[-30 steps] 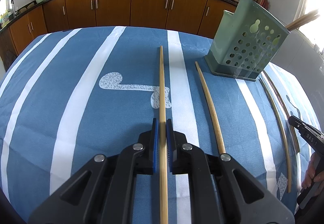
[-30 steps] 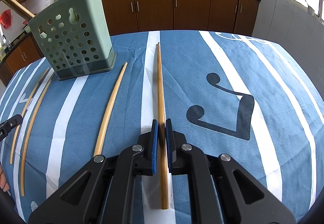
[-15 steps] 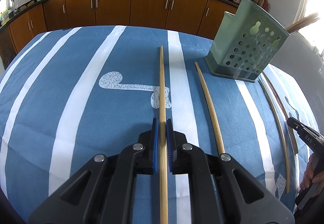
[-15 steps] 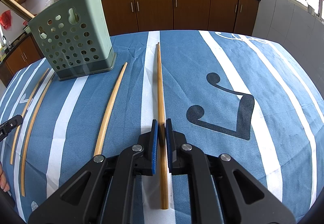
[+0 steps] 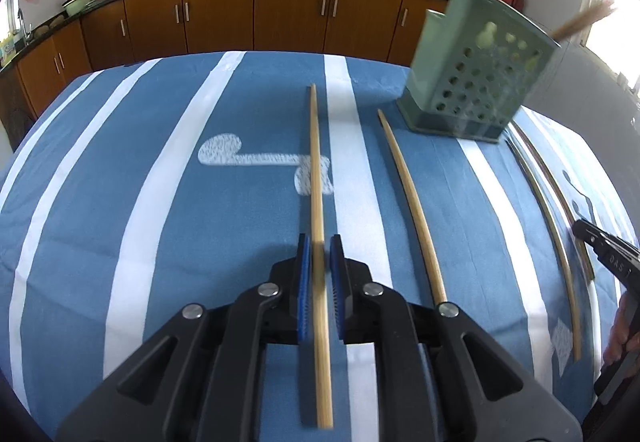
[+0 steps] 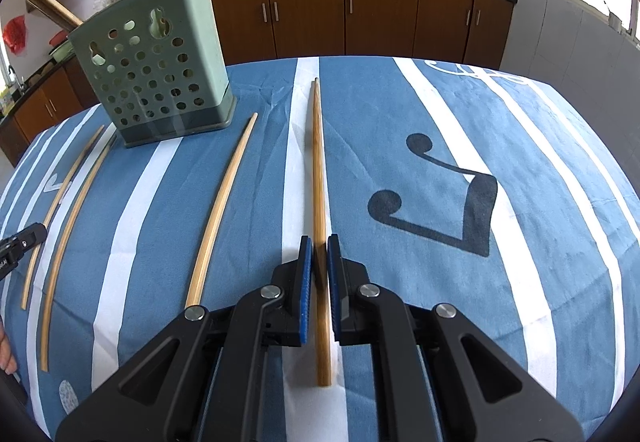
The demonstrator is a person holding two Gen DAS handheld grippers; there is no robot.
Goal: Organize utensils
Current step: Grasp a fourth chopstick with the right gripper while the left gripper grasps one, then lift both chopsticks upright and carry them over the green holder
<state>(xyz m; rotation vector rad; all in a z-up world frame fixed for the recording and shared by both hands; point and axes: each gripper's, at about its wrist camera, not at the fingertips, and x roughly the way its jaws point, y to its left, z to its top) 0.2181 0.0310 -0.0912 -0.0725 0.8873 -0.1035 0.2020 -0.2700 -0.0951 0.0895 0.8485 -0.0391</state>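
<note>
L gripper (image 5: 320, 262): pads sit either side of a chopstick (image 5: 316, 170), slim gaps showing; can't tell if it's pinched or just straddled. The stick runs straight ahead over the cloth (image 5: 120, 202), tip short of the far table edge. Wide bare cloth to its left. To the right lie a loose stick (image 5: 408, 194), then the holder (image 5: 472, 82) near the far edge, w/ a pair of sticks (image 5: 560, 226) beyond it.

R gripper (image 6: 319, 262): same story, pads close round a 2nd chopstick (image 6: 318, 170), grip unclear. Its near end rests on the cloth under me. Open cloth to the right, as far as the table edge.
</note>
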